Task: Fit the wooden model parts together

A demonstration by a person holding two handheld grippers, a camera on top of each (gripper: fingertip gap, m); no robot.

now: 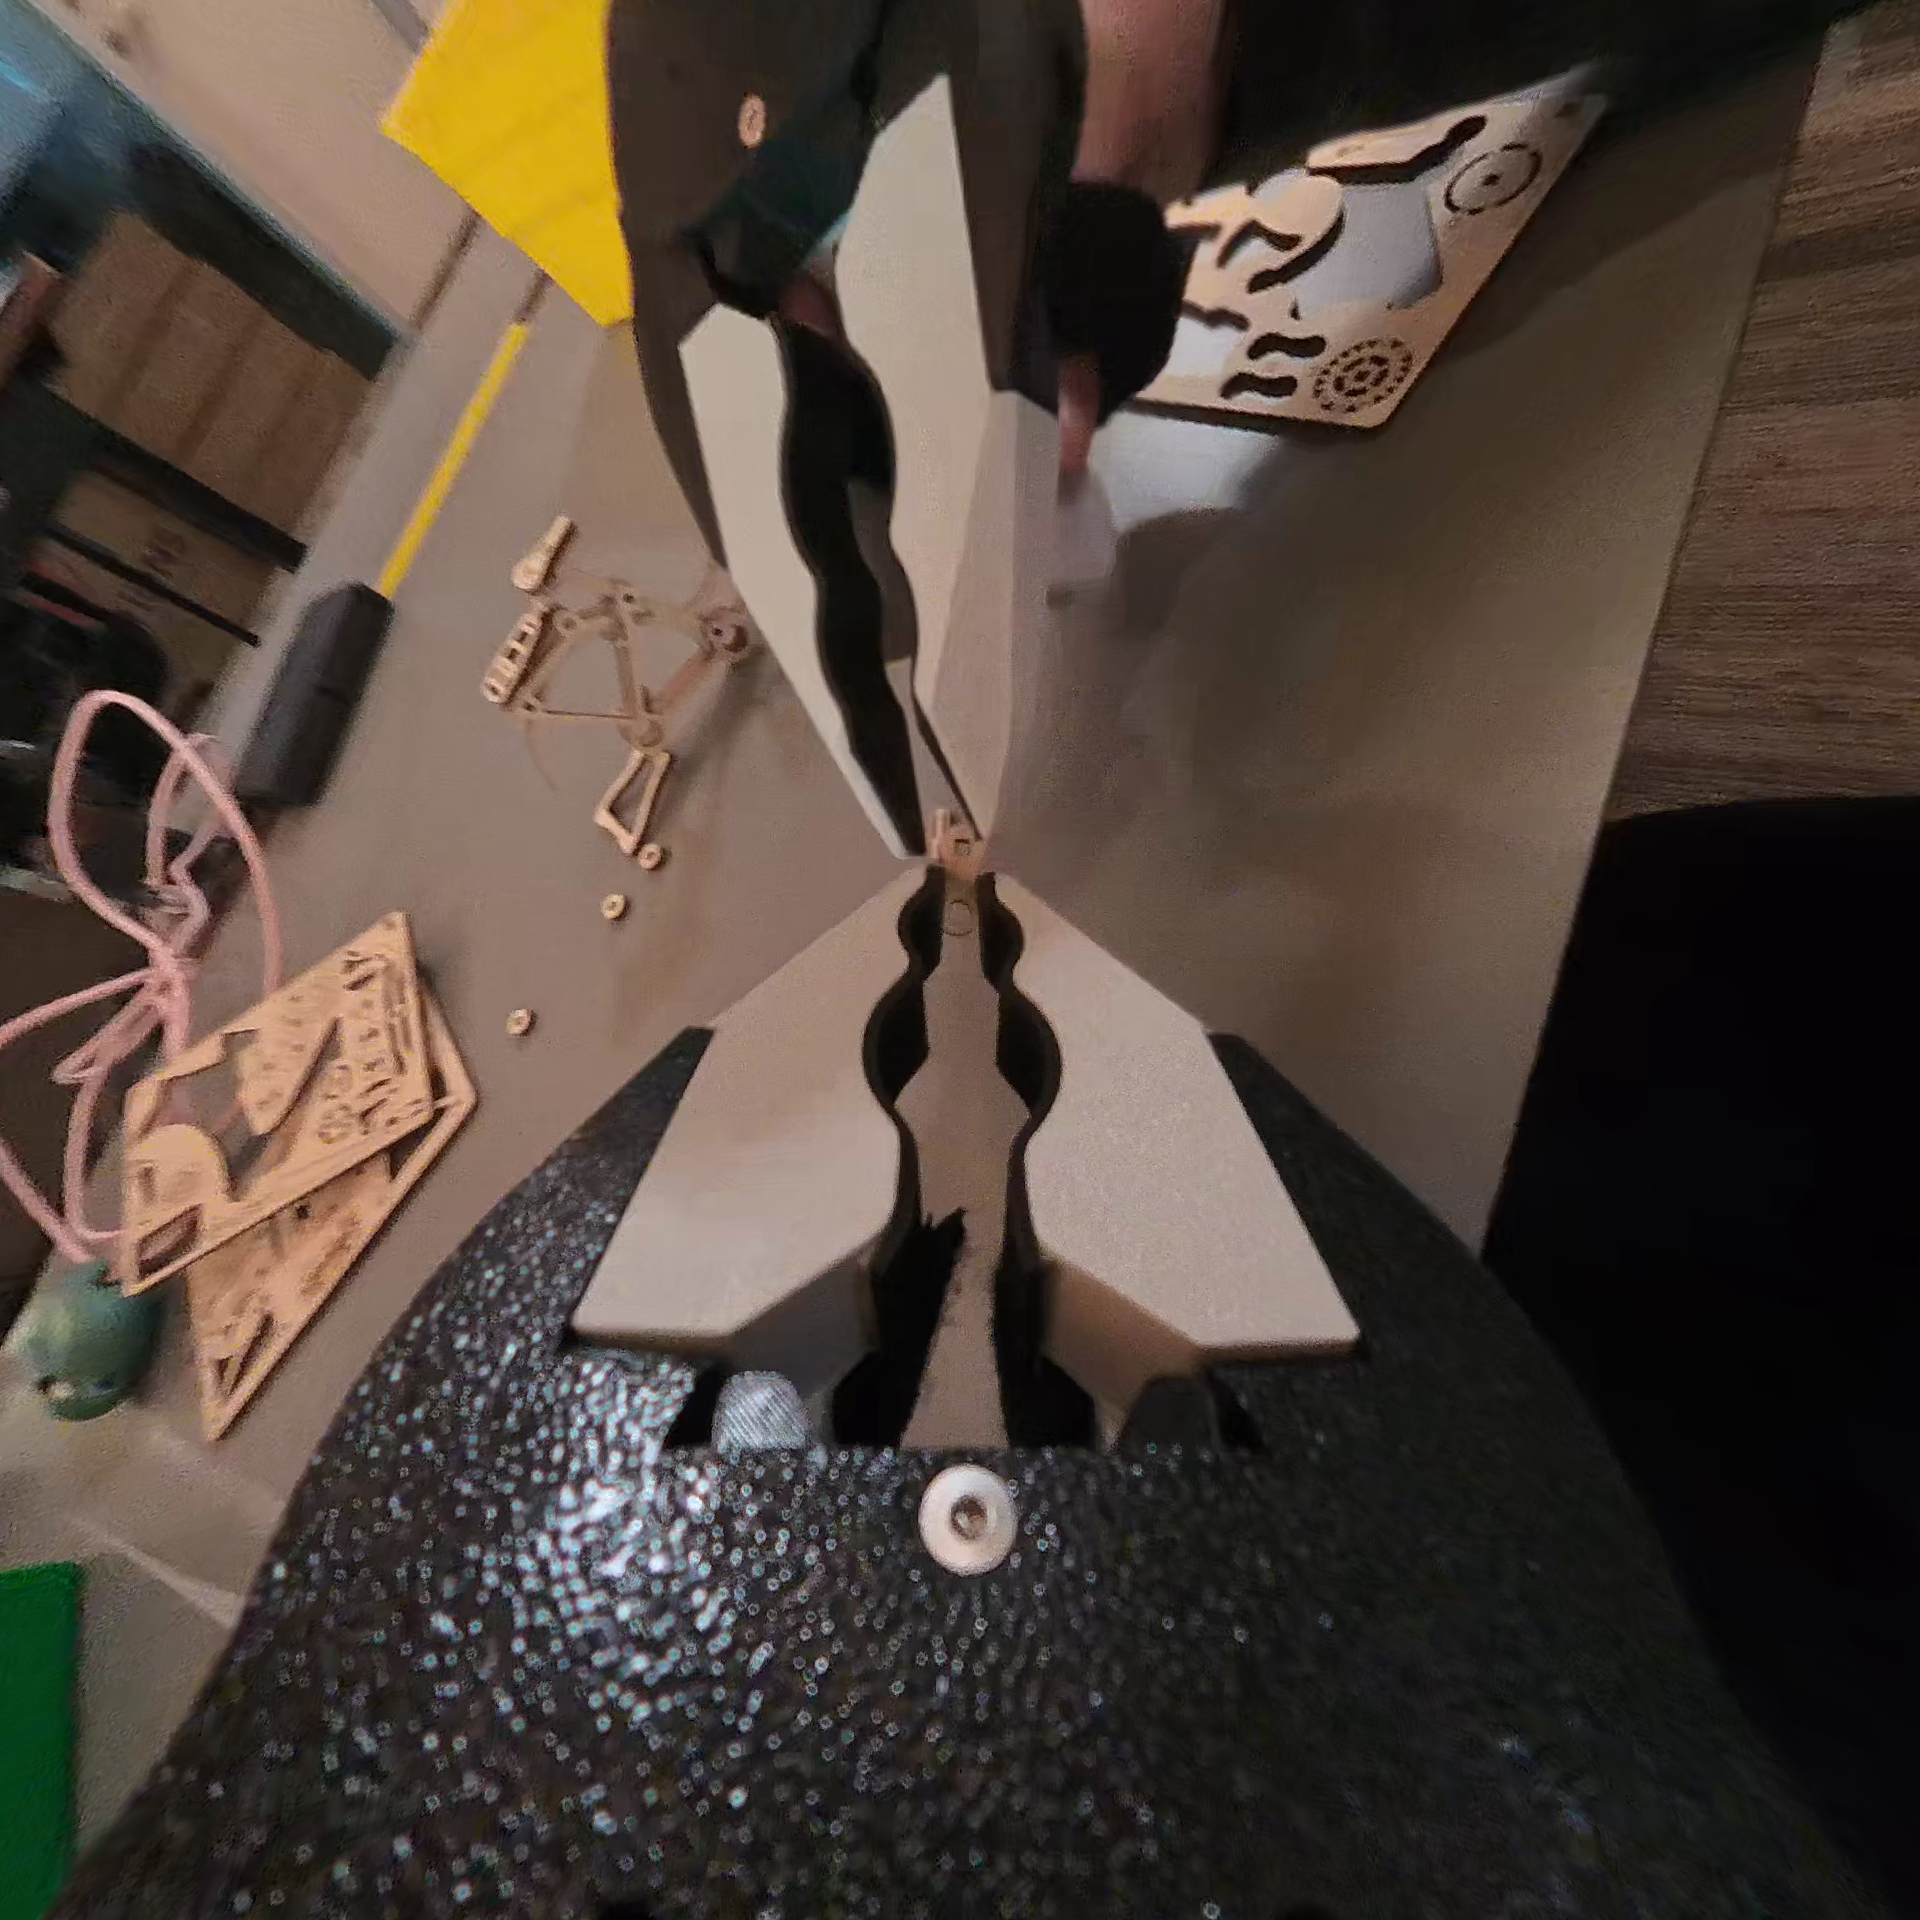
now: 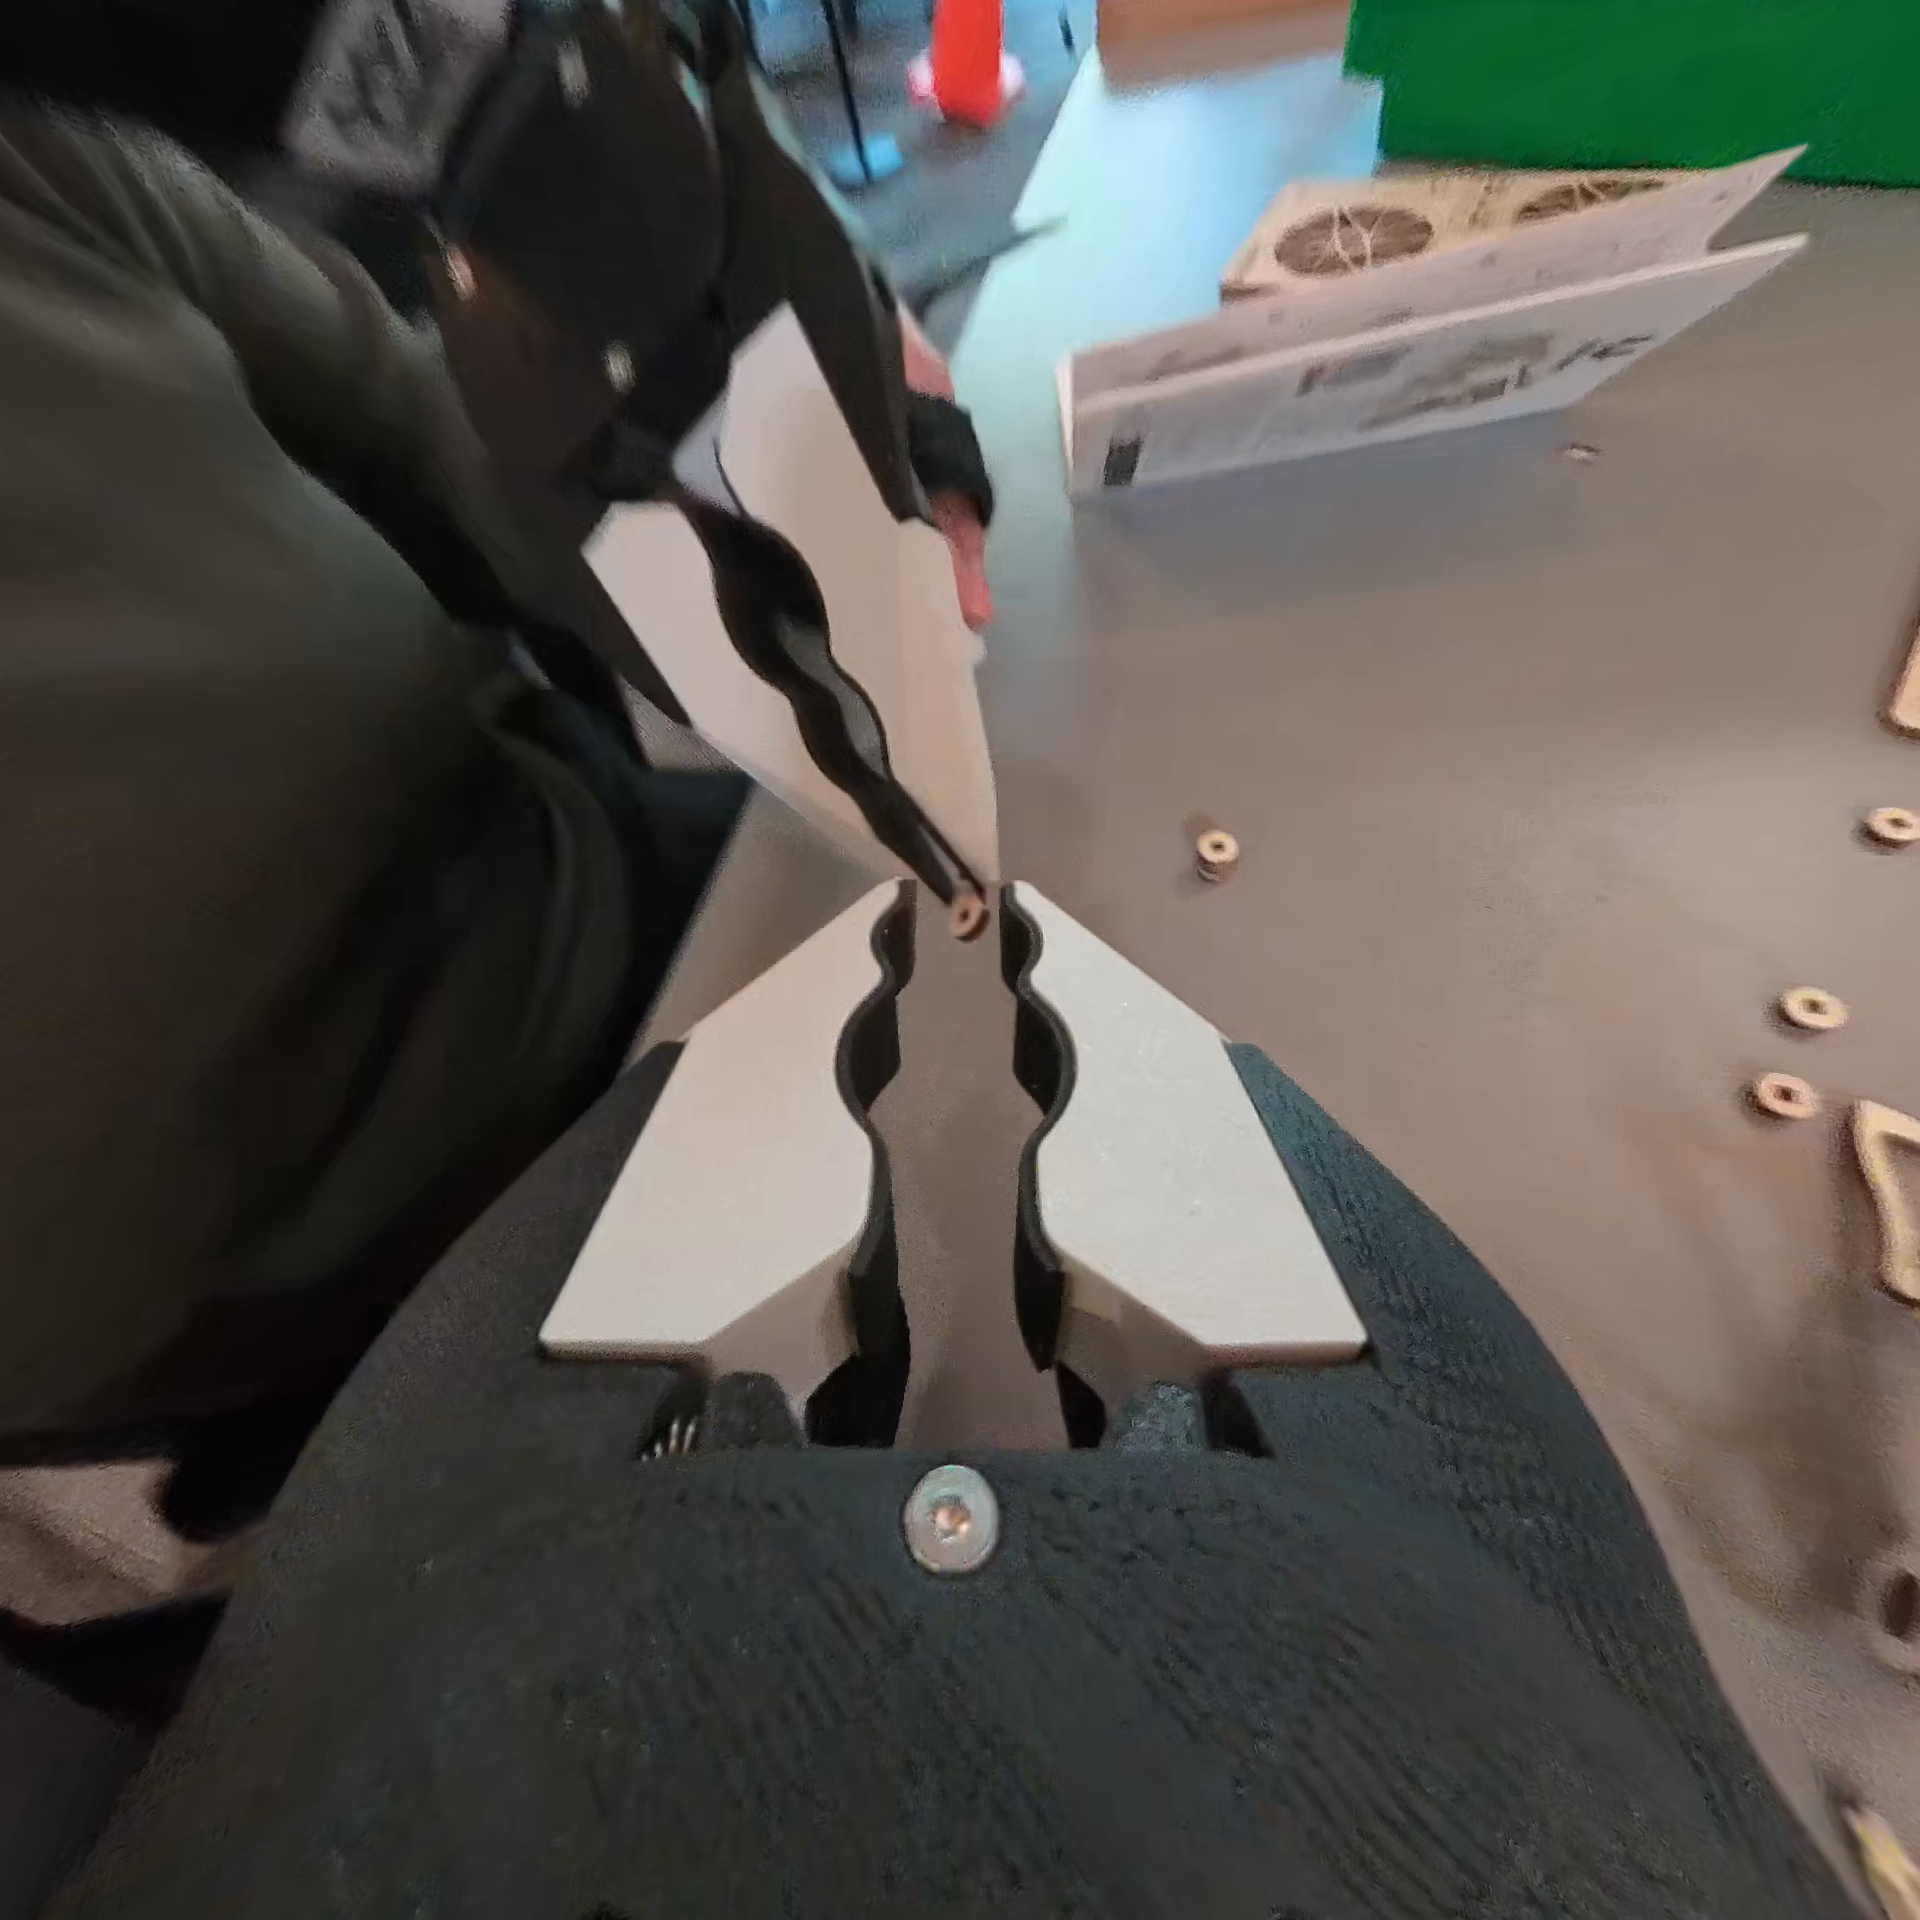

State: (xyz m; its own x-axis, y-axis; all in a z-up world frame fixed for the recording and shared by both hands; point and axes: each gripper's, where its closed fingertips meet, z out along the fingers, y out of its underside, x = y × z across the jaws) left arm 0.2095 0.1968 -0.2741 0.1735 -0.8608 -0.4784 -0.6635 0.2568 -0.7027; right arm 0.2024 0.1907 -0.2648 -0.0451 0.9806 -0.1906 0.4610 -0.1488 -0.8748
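My left gripper [image 1: 957, 885] is shut on a small wooden washer [image 1: 958, 914], pinched at its very tips above the grey table [image 1: 1299, 727]. In the right wrist view the left gripper [image 2: 958, 902] reaches in from the upper left with the washer [image 2: 968, 916] at its tips. My right gripper [image 2: 958, 891] is open by a narrow gap, its tips on either side of the washer without touching it. In the left wrist view the right gripper [image 1: 951, 831] comes down from above, tip to tip with mine. A half-built wooden model [image 1: 613, 665] lies left of them.
Punched wooden sheets lie at the left [image 1: 281, 1122] and the far right [image 1: 1382, 260]. Loose washers [image 2: 1216, 857] [image 2: 1813, 1008], a wooden frame piece [image 2: 1891, 1195] and a booklet [image 2: 1403, 353] lie on the table. A pink cord [image 1: 156, 883] and black box [image 1: 312, 696] lie left. A person's dark sleeve [image 2: 260, 727] is close. The grippers are tip to tip, or close to it. From either gripper's tips it is about 15 cm to the half-built wooden model [image 1: 613, 665].
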